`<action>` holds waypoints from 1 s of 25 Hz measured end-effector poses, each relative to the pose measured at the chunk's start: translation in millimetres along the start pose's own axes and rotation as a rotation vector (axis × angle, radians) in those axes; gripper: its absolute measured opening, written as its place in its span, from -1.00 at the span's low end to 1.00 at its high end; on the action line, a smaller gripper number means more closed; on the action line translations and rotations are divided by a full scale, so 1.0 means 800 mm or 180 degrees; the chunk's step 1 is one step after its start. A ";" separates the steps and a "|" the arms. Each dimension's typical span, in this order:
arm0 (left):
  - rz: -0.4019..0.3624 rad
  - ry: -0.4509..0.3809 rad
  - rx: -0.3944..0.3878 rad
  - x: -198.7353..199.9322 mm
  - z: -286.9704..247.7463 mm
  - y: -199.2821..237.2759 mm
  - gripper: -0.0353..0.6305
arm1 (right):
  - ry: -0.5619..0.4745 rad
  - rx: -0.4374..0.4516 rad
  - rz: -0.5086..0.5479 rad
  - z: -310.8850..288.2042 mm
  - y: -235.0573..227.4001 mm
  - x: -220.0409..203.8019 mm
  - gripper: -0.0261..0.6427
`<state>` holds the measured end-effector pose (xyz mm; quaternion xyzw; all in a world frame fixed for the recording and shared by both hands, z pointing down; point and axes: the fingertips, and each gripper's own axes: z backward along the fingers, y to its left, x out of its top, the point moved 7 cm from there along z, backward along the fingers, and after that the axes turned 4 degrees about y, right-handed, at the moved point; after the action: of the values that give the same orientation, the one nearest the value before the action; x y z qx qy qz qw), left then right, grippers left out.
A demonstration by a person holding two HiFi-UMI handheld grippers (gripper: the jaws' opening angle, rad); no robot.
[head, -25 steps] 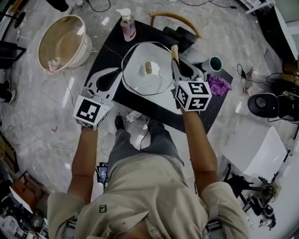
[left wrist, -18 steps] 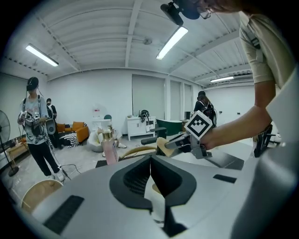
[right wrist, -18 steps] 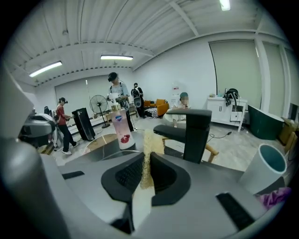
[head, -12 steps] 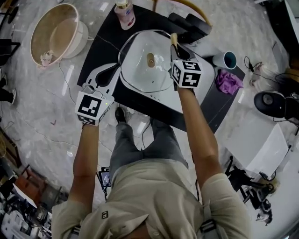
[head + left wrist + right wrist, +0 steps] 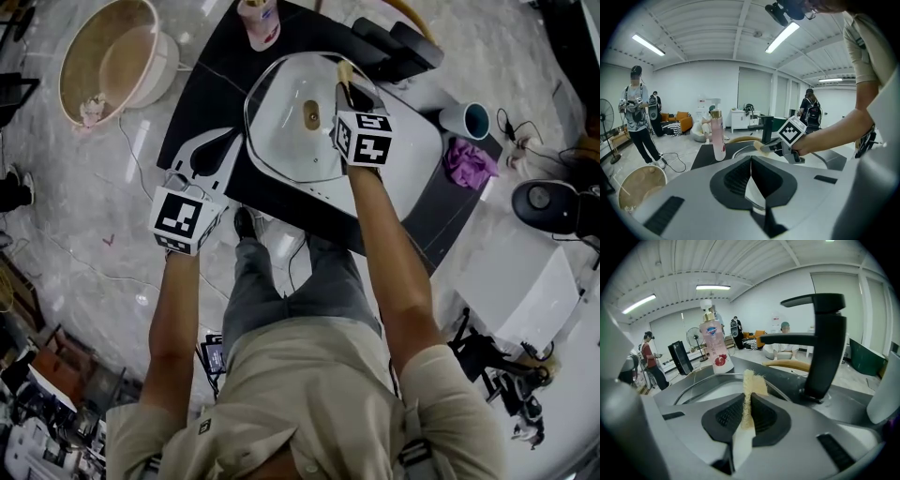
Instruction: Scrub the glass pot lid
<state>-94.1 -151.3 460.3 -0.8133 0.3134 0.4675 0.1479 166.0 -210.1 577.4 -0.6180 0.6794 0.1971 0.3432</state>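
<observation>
The right gripper squeezes a scrub pad over the far side of the glass pot lid. The left gripper pinches its left rim.

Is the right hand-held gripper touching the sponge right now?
Touching. The right gripper view shows the right hand-held gripper clamped on the sponge, both jaws pressing its sides.

lid sits in the sink, bottle at the counter's far edge, cup and cloth right.
</observation>
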 end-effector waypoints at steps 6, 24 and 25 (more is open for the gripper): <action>0.0015 0.0039 0.0045 -0.007 0.015 0.007 -0.85 | -0.0035 0.0613 0.0236 -0.027 0.117 0.012 -0.80; 0.0036 0.0024 0.0084 -0.011 0.023 0.018 -0.85 | -0.0036 0.0702 0.0233 -0.030 0.156 0.012 -0.80; 0.0038 0.0023 0.0086 -0.011 0.023 0.018 -0.85 | -0.0035 0.0703 0.0231 -0.030 0.156 0.011 -0.80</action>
<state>-119.0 -149.0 459.1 -0.8110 0.3250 0.4611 0.1550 39.2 -213.5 568.2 -0.5503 0.7170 0.1367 0.4055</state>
